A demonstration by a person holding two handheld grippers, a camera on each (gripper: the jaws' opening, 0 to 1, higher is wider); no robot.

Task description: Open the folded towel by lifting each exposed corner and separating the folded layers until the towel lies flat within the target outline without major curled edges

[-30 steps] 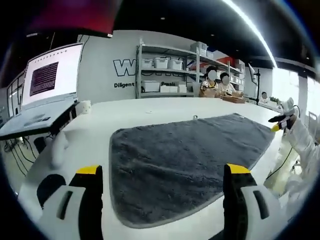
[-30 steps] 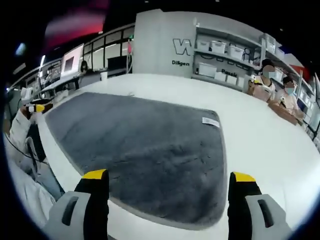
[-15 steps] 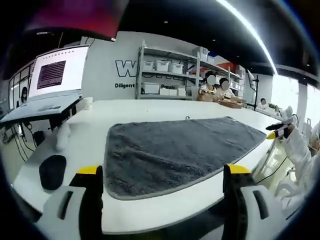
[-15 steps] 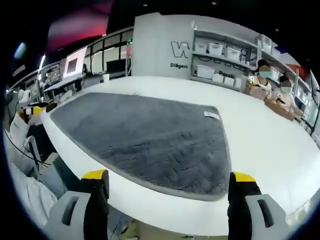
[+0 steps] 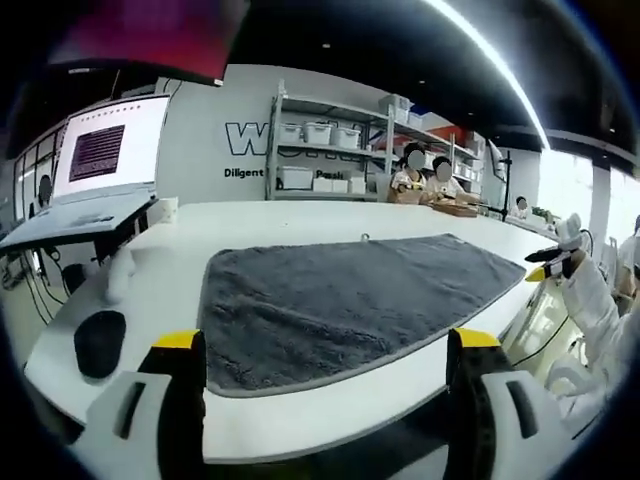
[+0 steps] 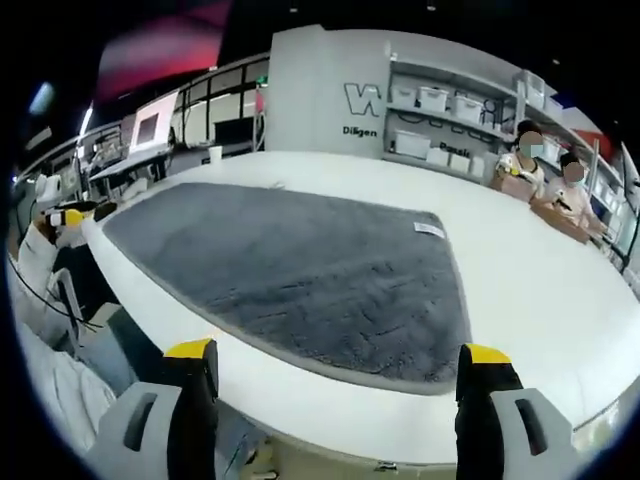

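Observation:
A dark grey towel (image 5: 340, 300) lies spread flat on the white table (image 5: 250, 225); the right gripper view shows the same towel (image 6: 290, 270) with a small white label (image 6: 430, 229) at its far right corner. My left gripper (image 5: 325, 345) is open, held back beyond the table's near edge, with nothing between its yellow-tipped fingers (image 5: 180, 345). Also open and holding nothing is my right gripper (image 6: 335, 355), likewise back off the table edge. The other gripper (image 5: 548, 262) appears at the right of the left gripper view, in a white-sleeved hand; in the right gripper view it (image 6: 70, 217) appears at the left.
A laptop (image 5: 90, 180) stands at the table's left end, with a white cup (image 5: 168, 208) beside it and a dark mouse (image 5: 100, 340) near the front corner. Two people (image 5: 425, 175) sit at the far side before storage shelves (image 5: 330, 150). A sleeve (image 6: 50, 390) fills the lower left.
Both cameras have pulled back and dropped from over the towel to beyond the table's front edge. The towel has stayed flat and both grippers have stayed open.

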